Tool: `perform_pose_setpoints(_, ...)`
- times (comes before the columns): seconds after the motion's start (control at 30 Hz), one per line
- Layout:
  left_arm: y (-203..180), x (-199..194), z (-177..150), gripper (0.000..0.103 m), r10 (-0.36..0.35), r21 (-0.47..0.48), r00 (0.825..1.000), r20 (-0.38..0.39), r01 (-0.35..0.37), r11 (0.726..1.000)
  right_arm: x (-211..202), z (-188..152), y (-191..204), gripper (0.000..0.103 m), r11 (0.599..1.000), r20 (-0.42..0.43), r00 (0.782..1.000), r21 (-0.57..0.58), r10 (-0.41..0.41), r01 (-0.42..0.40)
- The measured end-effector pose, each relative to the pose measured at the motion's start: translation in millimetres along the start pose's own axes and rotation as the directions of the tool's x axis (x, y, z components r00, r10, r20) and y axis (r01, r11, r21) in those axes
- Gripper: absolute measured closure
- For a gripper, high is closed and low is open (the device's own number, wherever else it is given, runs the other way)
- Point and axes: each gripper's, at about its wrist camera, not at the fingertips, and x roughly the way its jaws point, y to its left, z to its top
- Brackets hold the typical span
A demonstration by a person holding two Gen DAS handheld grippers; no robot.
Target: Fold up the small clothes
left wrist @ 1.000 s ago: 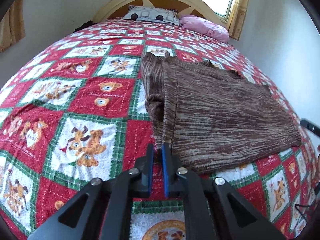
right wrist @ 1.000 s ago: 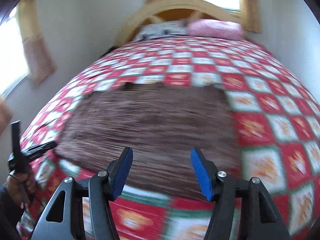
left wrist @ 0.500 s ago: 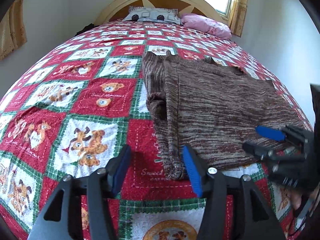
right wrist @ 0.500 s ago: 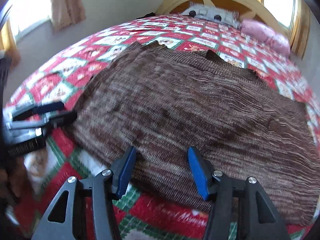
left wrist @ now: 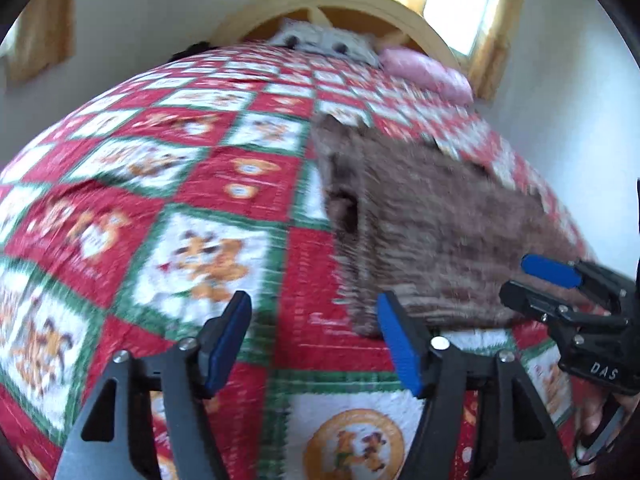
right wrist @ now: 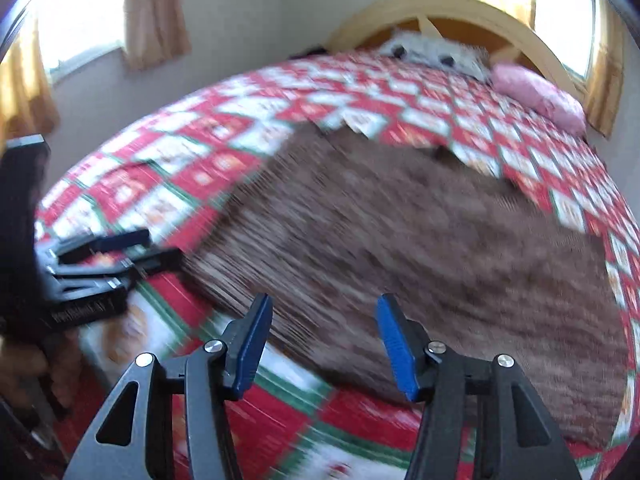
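A brown knitted garment (left wrist: 432, 224) lies flat on the bed, its left side folded over; it also shows in the right wrist view (right wrist: 400, 248). My left gripper (left wrist: 316, 340) is open and empty, just in front of the garment's near left corner. My right gripper (right wrist: 320, 340) is open and empty over the garment's near edge. The right gripper shows in the left wrist view (left wrist: 560, 288) at the garment's right side. The left gripper shows in the right wrist view (right wrist: 120, 252) at the garment's left corner. Both views are blurred.
A red, green and white teddy-bear quilt (left wrist: 160, 208) covers the bed. A pink pillow (left wrist: 428, 72) and a patterned pillow (left wrist: 324, 40) lie at the curved wooden headboard (right wrist: 460, 8). Curtained windows flank the bed.
My left gripper went from shut to open, letting go of the garment's corner, and widened further. My right gripper swung across to the garment's near edge. Both cameras are moving.
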Motion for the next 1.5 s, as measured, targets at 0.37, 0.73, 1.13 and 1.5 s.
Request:
perform_pose_setpoints(0.37, 44.9, -17.2, -7.3, 0.029, -0.062, -0.241, 0.993, 0.096, 0.084, 0.967, 65.1, 15.3, 51.9, 0.087, 0.996, -0.110, 0.990, 0.000, 0.089, -0.089)
perform_pose_setpoints(0.73, 57.4, -18.9, -8.7, 0.029, -0.108, -0.295, 0.986, 0.125, 0.141, 0.945, 44.4, 0.5, 73.2, 0.099, 0.983, -0.127, 0.982, -0.102, 0.140, -0.153)
perform_pose_setpoints(1.13, 50.8, -15.1, -5.9, 0.021, -0.098, -0.258, 0.990, 0.099, 0.120, 0.959, 11.1, -8.8, 48.3, 0.035, 0.990, -0.027, 0.995, -0.101, 0.093, -0.095)
perform_pose_setpoints(1.5, 12.6, 6.5, 4.5, 0.016, -0.011, -0.066, 1.000, -0.019, 0.010, 0.998, 3.3, -58.3, -47.8, 0.038, 0.999, -0.120, 0.992, 0.033, -0.032, 0.036)
